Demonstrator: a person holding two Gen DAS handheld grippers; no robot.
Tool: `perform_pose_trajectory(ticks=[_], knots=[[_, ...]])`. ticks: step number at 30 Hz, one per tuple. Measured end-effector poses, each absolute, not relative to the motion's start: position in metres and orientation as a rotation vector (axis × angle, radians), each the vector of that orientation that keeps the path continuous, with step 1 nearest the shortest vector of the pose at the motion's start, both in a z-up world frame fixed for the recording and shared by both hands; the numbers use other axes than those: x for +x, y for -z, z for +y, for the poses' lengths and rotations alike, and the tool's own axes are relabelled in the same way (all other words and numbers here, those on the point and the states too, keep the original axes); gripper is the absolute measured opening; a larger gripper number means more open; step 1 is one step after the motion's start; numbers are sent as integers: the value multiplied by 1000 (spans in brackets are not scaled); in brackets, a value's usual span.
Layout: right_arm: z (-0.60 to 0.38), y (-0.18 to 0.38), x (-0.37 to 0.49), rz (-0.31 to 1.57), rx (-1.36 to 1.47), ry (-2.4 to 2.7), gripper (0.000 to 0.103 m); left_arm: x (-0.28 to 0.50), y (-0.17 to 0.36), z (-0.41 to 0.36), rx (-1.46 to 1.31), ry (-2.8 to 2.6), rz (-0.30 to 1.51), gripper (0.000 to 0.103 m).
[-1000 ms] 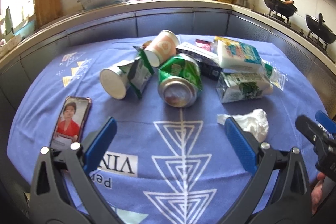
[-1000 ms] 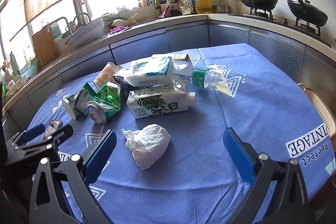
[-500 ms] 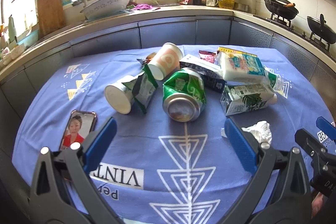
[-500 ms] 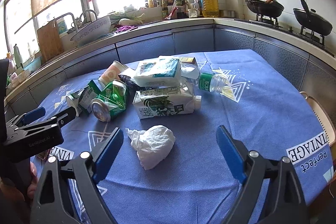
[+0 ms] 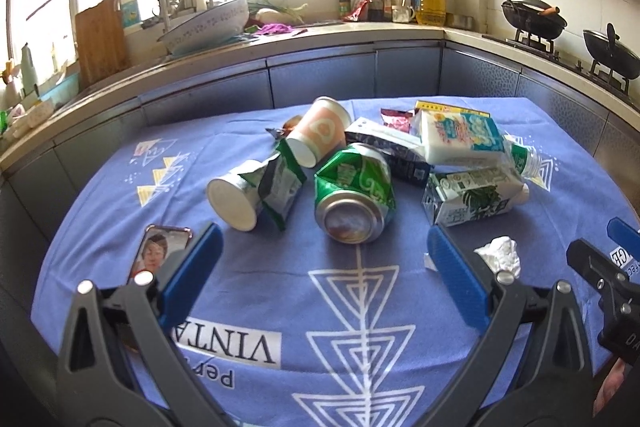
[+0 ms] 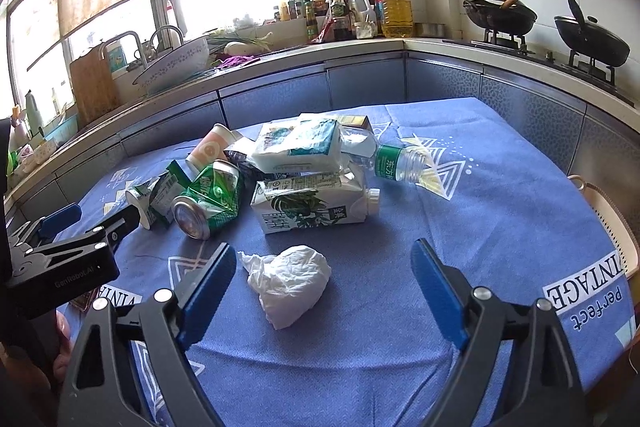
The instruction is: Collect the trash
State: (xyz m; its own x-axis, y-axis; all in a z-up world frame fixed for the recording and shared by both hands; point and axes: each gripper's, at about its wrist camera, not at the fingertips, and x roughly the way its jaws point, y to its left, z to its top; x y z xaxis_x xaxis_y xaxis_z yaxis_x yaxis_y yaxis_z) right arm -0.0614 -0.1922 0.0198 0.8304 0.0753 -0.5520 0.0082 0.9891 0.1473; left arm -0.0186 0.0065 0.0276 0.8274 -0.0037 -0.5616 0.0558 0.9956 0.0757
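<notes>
The table (image 6: 500, 219) is carrying a blue printed cloth with a pile of trash near its centre.

Right gripper (image 6: 320, 279): the jaws are standing wide apart and holding nothing. A crumpled white tissue (image 6: 290, 281) is lying on the cloth between the two blue fingers (image 6: 208, 283), nearer the left one, and neither pad is pressing on it. At 12 o'clock from the tissue, a green-and-white carton (image 6: 312, 205) is lying on its side. At 11 o'clock from the tissue, a dented green can (image 6: 210, 199) is lying with its base facing the camera. A tissue pack (image 6: 298, 147) is resting on top of the carton, and a clear plastic bottle (image 6: 400, 163) is lying at 2 o'clock from the carton.

Left gripper (image 5: 324, 275): the jaws are standing wide apart over bare cloth and gripping nothing. The can is lying at 12 o'clock from the jaws. A paper cup (image 5: 320, 133) is lying on its side at 11 o'clock from the can, and a white cup (image 5: 236, 195) with a green wrapper (image 5: 280, 183) against it is lying at 9 o'clock. A phone (image 5: 158, 253) is lying face up just beside the left finger, at 9 o'clock.
</notes>
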Motion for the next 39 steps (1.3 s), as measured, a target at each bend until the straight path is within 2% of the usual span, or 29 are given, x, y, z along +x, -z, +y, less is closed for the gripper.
perform_pose_trajectory(ticks=[39], knots=[[-191,-20,-63,592,148,-40,85,-24,-29,3,117,29,544,98]])
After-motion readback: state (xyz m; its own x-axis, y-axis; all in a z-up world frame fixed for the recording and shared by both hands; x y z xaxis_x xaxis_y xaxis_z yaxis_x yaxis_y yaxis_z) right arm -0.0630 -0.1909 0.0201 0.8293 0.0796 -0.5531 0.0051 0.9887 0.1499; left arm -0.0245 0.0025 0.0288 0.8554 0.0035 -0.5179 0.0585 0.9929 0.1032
